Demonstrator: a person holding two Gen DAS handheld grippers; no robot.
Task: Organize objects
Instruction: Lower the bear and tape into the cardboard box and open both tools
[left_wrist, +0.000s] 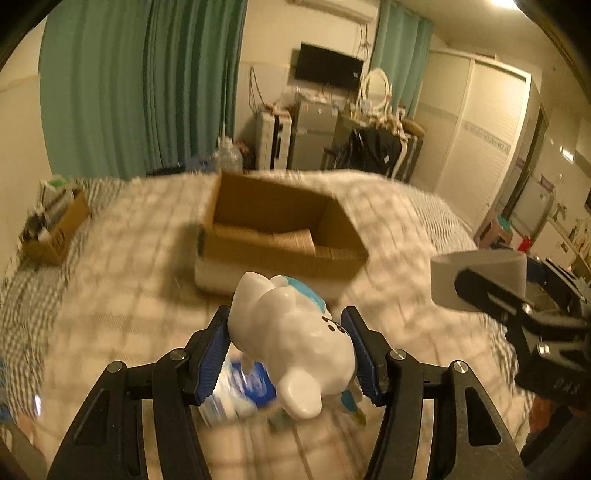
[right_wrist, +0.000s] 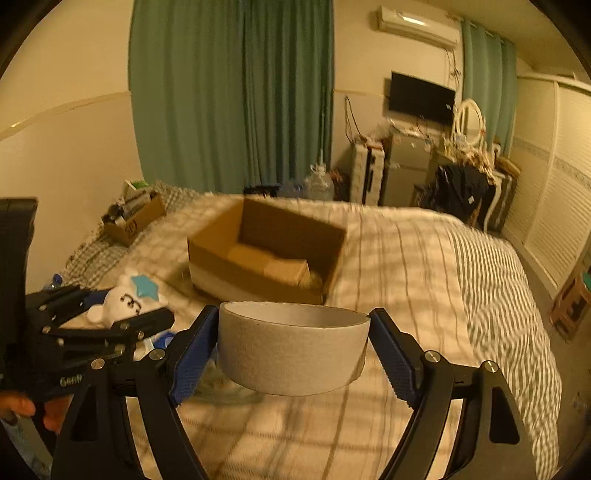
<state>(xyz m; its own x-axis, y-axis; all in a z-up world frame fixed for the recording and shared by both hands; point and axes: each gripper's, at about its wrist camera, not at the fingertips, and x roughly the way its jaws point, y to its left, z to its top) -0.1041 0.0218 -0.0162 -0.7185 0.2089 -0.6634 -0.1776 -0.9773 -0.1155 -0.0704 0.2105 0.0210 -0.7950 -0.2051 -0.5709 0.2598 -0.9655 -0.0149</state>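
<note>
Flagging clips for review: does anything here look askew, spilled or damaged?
Nothing damaged or spilled. The white figurine hangs tilted in the left gripper, over blurred packets on the bed. The right gripper holds the tape roll level.

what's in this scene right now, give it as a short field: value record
left gripper: jaws shut on white ceramic animal figurine with blue patch
right gripper: jaws shut on wide grey tape roll
container: open brown cardboard box, on the bed ahead of both grippers
surface: checked beige bedspread
under figurine: blurred blue-and-white packet
far left: small cardboard box of clutter
</note>
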